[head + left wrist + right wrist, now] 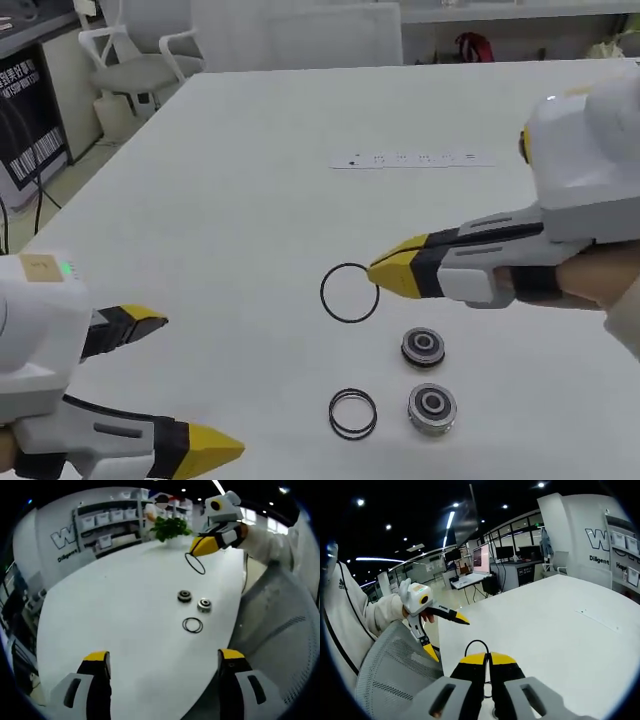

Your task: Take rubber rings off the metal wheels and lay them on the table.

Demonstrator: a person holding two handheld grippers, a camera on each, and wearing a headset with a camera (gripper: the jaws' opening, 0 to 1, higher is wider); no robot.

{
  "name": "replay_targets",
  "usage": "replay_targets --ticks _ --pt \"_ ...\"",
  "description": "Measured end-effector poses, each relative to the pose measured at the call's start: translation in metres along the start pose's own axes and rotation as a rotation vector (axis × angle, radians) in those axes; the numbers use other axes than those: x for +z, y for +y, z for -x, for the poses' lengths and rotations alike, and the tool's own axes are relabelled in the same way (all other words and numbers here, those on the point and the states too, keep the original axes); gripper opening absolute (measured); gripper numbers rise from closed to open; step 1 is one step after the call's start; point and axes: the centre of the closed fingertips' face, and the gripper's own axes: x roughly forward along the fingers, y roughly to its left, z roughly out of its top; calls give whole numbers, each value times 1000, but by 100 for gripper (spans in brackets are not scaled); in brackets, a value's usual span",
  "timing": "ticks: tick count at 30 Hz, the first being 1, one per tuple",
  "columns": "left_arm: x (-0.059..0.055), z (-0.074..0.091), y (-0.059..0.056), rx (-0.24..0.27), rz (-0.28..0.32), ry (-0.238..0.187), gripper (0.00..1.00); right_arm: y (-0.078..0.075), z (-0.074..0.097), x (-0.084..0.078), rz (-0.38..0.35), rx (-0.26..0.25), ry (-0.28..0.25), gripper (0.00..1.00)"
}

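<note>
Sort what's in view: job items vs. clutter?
Job: held rubber ring; right hand-held gripper pinching it; laid rings; metal wheels.
Clutter: marked strip; chair; potted plant.

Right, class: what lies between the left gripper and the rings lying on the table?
Bare table only, from left gripper to rings, per the left gripper view.
</note>
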Motion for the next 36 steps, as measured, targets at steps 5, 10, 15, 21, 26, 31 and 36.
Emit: replay_targets --ticks 5,10,15,21,26,31,36 --pt "0 0 0 0 -2 2 89 -1 -12 -16 -28 9 33 0" --pt "-2 0 0 -2 1 9 89 -4 -16 -32 -51 10 68 0" --pt "-2 -1 -1 2 6 8 89 -9 -18 -41 -80 2 76 0" --pt "-3 -2 -2 -1 0 11 89 -12 -22 -56 -131 2 92 0" --pt "-5 -3 -3 4 2 14 88 -20 -25 -72 -165 -25 120 0" --pt "-6 -4 -4 2 4 17 88 -25 -30 -85 -219 -40 135 0" --pt "-6 -4 -6 -3 1 18 87 -21 -35 -95 -317 -40 132 0"
